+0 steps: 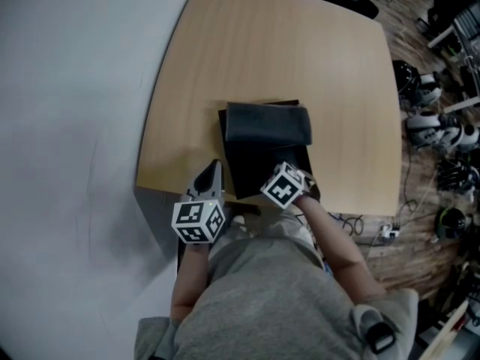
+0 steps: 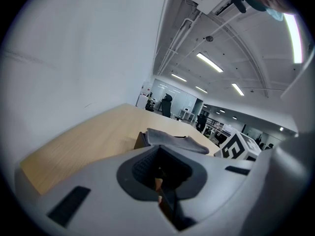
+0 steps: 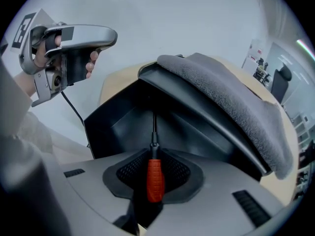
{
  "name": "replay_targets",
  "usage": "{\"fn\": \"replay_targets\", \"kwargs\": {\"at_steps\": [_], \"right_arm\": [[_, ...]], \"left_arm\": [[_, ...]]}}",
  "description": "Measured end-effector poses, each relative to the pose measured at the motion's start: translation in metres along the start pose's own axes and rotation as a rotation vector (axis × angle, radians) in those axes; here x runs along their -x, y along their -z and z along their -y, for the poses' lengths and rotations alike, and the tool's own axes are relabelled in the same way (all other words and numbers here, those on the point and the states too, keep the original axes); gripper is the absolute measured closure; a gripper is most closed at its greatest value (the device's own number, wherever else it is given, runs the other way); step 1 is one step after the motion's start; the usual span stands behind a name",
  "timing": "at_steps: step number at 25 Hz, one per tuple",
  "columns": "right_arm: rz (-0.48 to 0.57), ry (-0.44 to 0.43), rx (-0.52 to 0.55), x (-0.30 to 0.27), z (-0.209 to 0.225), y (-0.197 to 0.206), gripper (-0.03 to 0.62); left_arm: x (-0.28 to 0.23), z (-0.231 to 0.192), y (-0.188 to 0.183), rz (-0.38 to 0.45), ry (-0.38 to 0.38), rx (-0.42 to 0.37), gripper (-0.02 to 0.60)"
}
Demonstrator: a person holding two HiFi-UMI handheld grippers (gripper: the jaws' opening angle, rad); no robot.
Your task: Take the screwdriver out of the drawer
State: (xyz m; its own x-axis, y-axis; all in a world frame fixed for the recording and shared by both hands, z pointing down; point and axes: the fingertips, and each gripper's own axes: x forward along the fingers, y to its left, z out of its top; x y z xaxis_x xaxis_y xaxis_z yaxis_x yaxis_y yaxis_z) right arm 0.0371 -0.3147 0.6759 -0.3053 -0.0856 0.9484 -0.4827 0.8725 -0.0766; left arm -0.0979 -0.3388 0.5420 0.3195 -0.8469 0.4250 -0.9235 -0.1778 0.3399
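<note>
Right gripper [image 3: 152, 154]: is clamping down on the screwdriver [image 3: 155, 181], with the red handle sitting between the pads. The dark shaft is pointing forward into the open drawer [image 3: 118, 124]. Whether the tip is touching the drawer floor cannot be told.

Screwdriver: is lying along the gripper's line at the drawer's mouth, handle outside and shaft reaching in.

Left gripper [image 2: 158, 171]: jaws are pressing together with nothing between them. It is hanging in a hand over the table's [image 1: 285, 43] near left edge, just beside the drawer's left side and apart from it.

Drawer: black, is standing open toward the person near the table's front edge.

Cloth [image 3: 236, 102]: grey and folded, is lying over the top of the drawer's black case and drooping past its edge.

Table: light wood, is bearing the case.
</note>
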Motion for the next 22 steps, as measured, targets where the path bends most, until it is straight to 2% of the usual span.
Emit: {"fn": "replay_targets", "kwargs": {"at_steps": [9, 15, 22], "right_arm": [[0.056, 0.034, 0.051, 0.021, -0.006, -0.009, 0.513], [0.049, 0.066, 0.095, 0.041, -0.016, -0.016, 0.513], [0.142, 0.148, 0.029, 0.072, -0.023, -0.017, 0.513]], "left_arm": [[0.016, 0.008, -0.002, 0.017, 0.013, -0.011, 0.583], [0.032, 0.009, -0.002, 0.026, 0.032, -0.016, 0.583], [0.051, 0.020, 0.003, 0.032, 0.060, -0.031, 0.583]]}}
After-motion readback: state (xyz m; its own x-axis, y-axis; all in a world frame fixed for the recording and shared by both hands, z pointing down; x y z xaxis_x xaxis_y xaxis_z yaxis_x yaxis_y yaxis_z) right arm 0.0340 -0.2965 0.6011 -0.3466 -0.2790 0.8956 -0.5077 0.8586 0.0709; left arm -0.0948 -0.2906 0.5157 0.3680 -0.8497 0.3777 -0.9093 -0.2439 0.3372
